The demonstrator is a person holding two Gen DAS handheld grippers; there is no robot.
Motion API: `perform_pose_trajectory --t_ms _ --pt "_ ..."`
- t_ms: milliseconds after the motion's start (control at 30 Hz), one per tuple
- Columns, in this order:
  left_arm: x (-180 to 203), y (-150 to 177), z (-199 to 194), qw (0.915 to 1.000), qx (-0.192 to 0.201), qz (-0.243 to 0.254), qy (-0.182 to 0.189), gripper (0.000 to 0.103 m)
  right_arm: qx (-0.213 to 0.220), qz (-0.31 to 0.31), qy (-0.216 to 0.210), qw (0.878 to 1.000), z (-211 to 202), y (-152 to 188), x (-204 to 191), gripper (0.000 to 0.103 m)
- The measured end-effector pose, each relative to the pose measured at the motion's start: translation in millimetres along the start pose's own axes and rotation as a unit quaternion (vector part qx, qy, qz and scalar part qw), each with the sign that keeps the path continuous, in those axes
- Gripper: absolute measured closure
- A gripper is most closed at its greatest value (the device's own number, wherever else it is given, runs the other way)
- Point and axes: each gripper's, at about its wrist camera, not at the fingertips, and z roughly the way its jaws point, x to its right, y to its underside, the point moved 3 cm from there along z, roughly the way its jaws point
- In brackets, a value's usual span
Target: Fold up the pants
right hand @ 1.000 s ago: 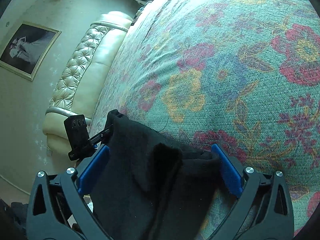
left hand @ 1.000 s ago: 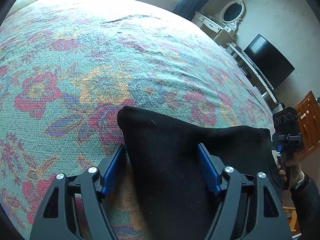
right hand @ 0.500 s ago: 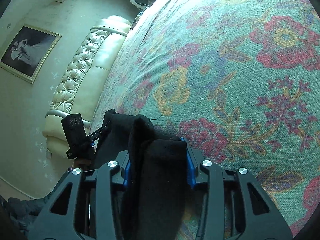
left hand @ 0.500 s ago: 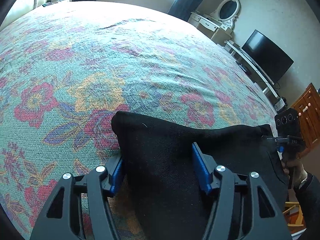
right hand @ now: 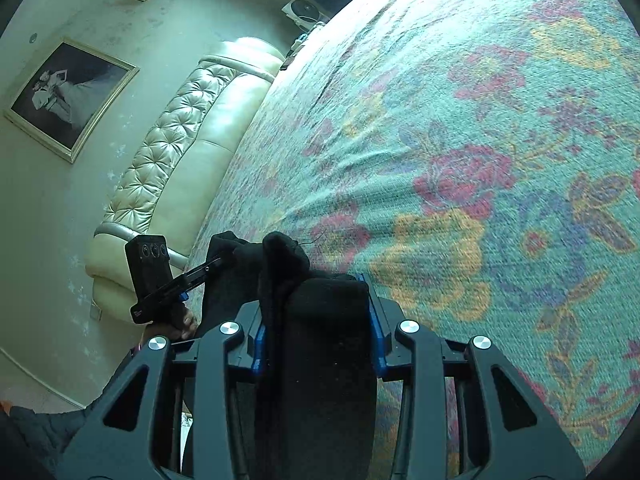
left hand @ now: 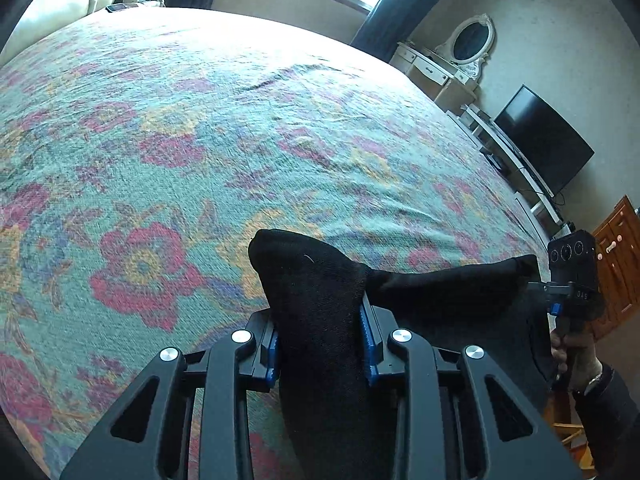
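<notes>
The black pants (left hand: 316, 280) are bunched between the blue pads of my left gripper (left hand: 320, 320), whose jaws are closing and press on the cloth. A band of the same cloth stretches right to the other gripper's body (left hand: 570, 276), held by a hand. In the right wrist view the pants (right hand: 328, 340) fill the gap of my right gripper (right hand: 316, 308); its jaws are closing too, pads tight against a thick fold. The left gripper's body (right hand: 156, 276) shows at the left, gripping the far end. The held edge hangs slightly above the floral bedspread (left hand: 200, 120).
The bedspread (right hand: 480, 140) covers a wide bed. A cream tufted headboard (right hand: 172, 152) and a framed picture (right hand: 68, 96) lie on one side. A TV (left hand: 544, 148), a white dresser with an oval mirror (left hand: 468, 48) and a wooden cabinet (left hand: 616, 264) stand on the other.
Both grippers have closed from wide open onto the pants' edge. The cloth between them has lifted a little off the bed and moved forward over the bedspread.
</notes>
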Motion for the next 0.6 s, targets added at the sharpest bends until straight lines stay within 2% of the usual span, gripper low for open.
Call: perform_pose_trajectory --t_ms 200,400,500,600 --pt "-40.3 -40.1 11.2 0.9997 -0.004 0.004 -0.024 0.072 -0.001 0.019 -0.021 1.0 47.7 -29.9 0.7 0.066" --pt "-65.5 -54.5 27.3 0.9996 -0.005 -0.012 -0.023 0.071 0.001 0.046 -0.032 0.998 70.8 -47.4 16.9 0.066" --pt "-71.7 -49.4 37.0 0.9996 -0.013 -0.019 -0.016 0.063 0.003 0.061 -0.046 0.997 71.0 -46.8 26.7 0.065" --pt "-78.7 -44.9 33.1 0.9995 -0.004 -0.031 0.001 0.047 0.002 0.06 -0.049 0.997 69.3 -44.5 27.0 0.059"
